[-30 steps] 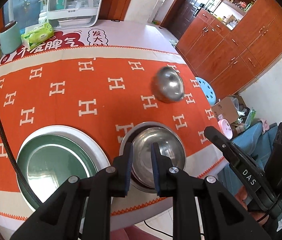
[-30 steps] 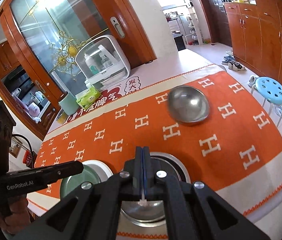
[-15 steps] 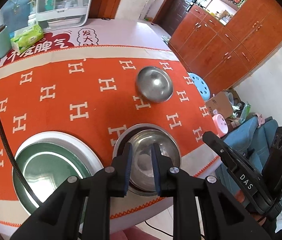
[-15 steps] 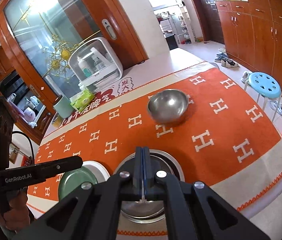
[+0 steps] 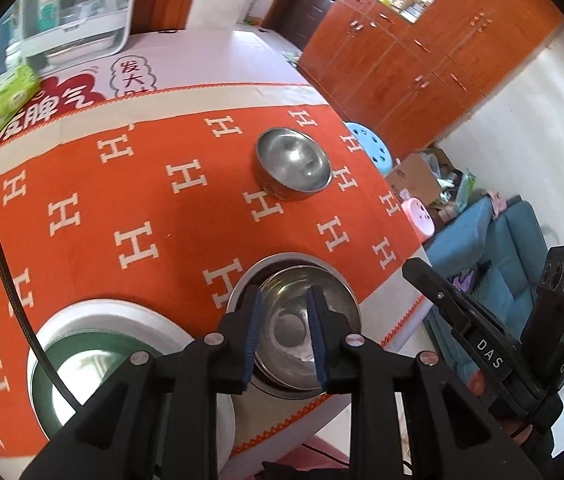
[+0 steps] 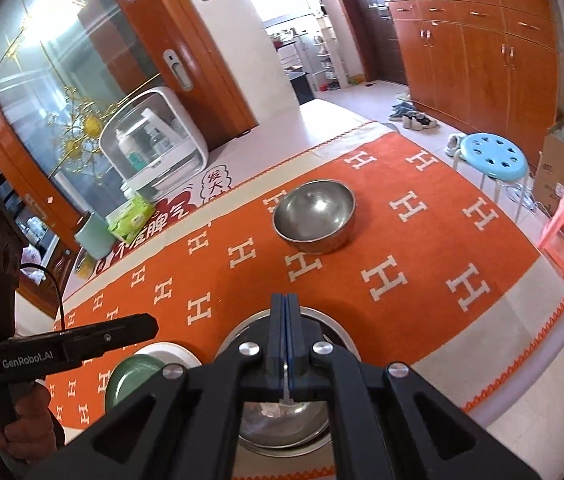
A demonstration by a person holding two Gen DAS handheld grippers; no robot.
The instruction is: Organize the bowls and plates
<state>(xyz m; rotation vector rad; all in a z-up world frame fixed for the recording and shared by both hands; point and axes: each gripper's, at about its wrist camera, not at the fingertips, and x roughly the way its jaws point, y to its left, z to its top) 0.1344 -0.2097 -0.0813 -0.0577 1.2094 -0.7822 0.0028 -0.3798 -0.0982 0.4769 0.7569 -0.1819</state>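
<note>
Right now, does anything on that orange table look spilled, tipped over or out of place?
Nothing looks spilled or broken. One steel bowl sits upright alone mid-cloth, apart from the bowl nested in a plate at the near edge beside the green plate. That is only untidy.

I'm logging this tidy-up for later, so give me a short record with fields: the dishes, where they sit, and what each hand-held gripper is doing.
surface: table with orange H-pattern cloth
near bowl: steel bowl at the near edge, sitting in a steel plate
far bowl: lone steel bowl farther back
plate: green plate in a white dish
left hand-held gripper: jaws just opening, over the near bowl, nothing gripped
right hand-held gripper: shut, empty
</note>
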